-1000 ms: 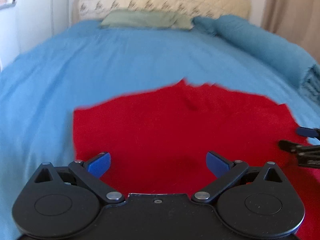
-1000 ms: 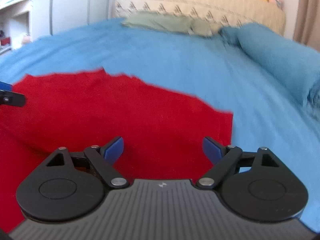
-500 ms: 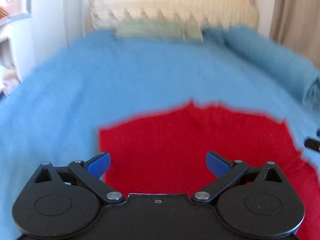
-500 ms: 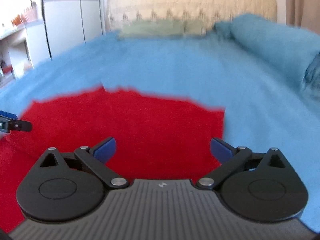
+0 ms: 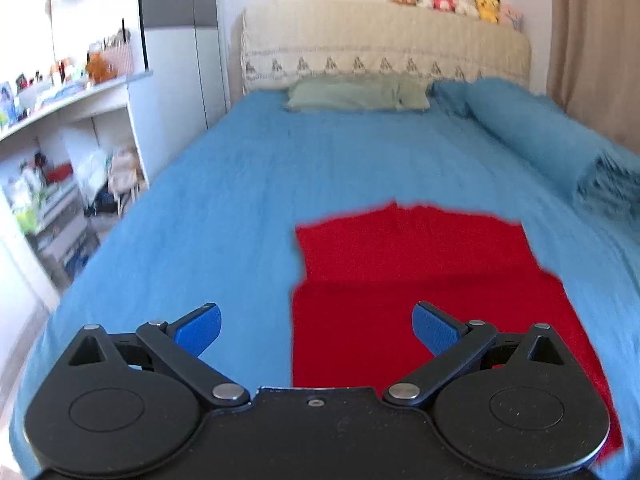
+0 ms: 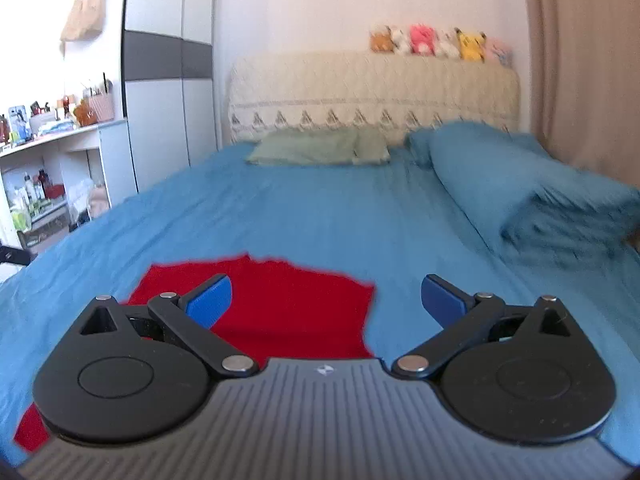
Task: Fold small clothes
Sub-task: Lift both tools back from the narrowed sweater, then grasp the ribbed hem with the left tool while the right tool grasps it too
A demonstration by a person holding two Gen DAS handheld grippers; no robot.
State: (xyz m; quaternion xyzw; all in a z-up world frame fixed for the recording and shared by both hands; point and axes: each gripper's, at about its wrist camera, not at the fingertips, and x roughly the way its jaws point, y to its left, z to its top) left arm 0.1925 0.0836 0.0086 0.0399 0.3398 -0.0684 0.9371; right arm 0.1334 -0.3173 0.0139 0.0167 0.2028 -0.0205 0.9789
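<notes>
A red garment (image 5: 416,280) lies flat on the blue bedspread (image 5: 280,184), with one layer folded over the other along a crease across its middle. My left gripper (image 5: 316,330) hovers above its near left edge, open and holding nothing. In the right wrist view the same red garment (image 6: 288,312) lies below and ahead, mostly to the left. My right gripper (image 6: 326,300) stands open above its right edge, nothing between its blue pads (image 6: 442,298).
A green pillow (image 5: 356,94) and a rolled blue blanket (image 6: 520,188) lie at the bed's far end by the cream headboard (image 6: 372,92) topped with plush toys. White shelves (image 5: 60,160) with clutter stand left of the bed. A curtain (image 6: 580,60) hangs on the right.
Both grippers have risen and pulled back from the red garment, so more of the room shows. The garment now looks smaller and farther below. Both stay open.
</notes>
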